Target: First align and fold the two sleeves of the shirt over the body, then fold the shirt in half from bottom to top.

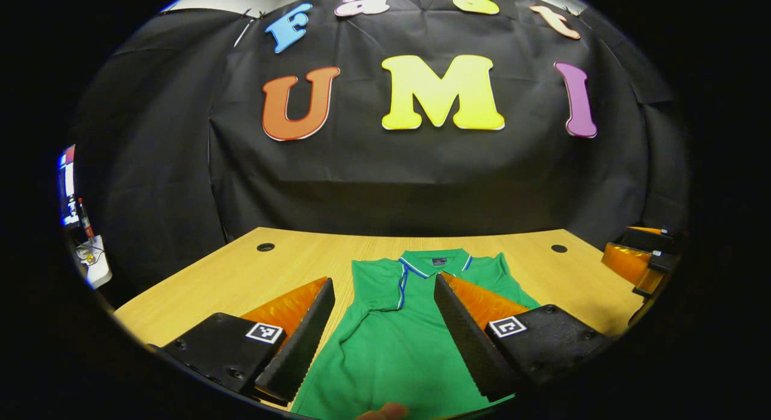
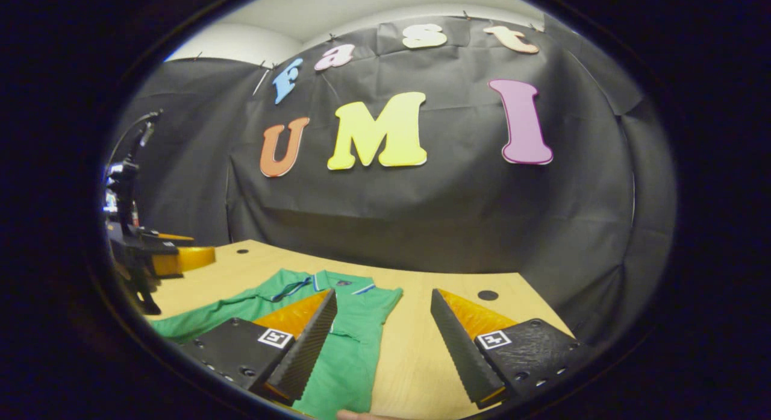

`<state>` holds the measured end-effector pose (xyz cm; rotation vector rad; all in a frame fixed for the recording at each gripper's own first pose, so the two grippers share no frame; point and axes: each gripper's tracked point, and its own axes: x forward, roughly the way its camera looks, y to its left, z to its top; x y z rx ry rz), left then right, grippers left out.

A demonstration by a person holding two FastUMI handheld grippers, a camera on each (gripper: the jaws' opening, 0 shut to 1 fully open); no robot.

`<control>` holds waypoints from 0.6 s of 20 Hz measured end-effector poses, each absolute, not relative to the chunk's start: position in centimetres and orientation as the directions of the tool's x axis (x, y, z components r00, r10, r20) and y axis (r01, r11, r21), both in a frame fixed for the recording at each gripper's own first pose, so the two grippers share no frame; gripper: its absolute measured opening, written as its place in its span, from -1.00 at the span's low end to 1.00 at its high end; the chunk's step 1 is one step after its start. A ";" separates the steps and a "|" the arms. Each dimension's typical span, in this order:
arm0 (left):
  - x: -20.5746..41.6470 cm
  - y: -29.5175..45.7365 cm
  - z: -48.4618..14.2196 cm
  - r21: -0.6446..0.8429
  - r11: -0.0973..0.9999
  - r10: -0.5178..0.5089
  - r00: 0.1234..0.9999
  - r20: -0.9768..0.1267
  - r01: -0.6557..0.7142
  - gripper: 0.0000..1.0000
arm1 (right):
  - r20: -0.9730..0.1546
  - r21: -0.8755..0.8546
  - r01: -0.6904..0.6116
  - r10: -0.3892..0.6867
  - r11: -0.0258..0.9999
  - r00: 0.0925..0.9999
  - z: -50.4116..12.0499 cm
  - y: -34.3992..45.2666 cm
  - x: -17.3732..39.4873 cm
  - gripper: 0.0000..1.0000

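While I hold left gripper (image 1: 383, 329) over table (image 1: 241, 281), its fingers spread apart, green shirt (image 1: 397, 341) lies flat between them, collar at 12 o'clock. Right gripper view: my right gripper (image 2: 382, 341) gapes, empty; shirt at 9 o'clock.

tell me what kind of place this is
Probably a staged recording booth, not a home: black cloth wall drapes behind a bare wooden table with cable holes, and a green polo shirt lies flat on it between the fingers of the open left tool.
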<state>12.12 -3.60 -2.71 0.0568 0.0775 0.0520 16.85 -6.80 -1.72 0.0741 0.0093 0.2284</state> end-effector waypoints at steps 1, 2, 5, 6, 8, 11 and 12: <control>10.7 -3.1 -2.3 0.066 0.997 0.052 0.997 -0.061 -0.048 1.00 | -0.003 0.066 -0.221 0.222 0.973 0.975 -1.8 -7.0 15.7 0.90; 9.3 -2.8 -2.3 0.082 0.996 0.043 0.998 -0.052 -0.038 1.00 | 0.000 0.058 -0.218 0.218 0.974 0.976 -1.8 -7.2 14.5 0.90; 5.7 -1.0 -3.3 0.092 0.995 0.053 0.998 -0.042 -0.049 1.00 | 0.022 0.065 -0.177 0.176 0.982 0.984 -1.1 -8.6 10.2 0.89; 4.7 -0.9 -3.9 0.087 0.995 0.050 0.998 -0.049 -0.045 1.00 | 0.024 0.086 -0.169 0.167 0.982 0.986 -1.2 -8.8 8.4 0.89; 3.2 -1.0 -5.2 0.071 0.997 0.022 0.998 -0.059 -0.018 1.00 | 0.029 0.122 -0.148 0.145 0.981 0.989 -1.4 -9.0 5.3 0.86; 1.7 -0.3 -7.5 0.082 0.997 0.001 0.996 -0.086 0.006 1.00 | -0.001 0.138 -0.134 0.135 0.981 0.991 -3.4 -8.0 1.3 0.90; 1.3 0.1 -8.2 0.090 0.996 0.006 0.996 -0.093 0.003 1.00 | -0.004 0.128 -0.127 0.129 0.984 0.992 -4.0 -7.6 0.3 0.90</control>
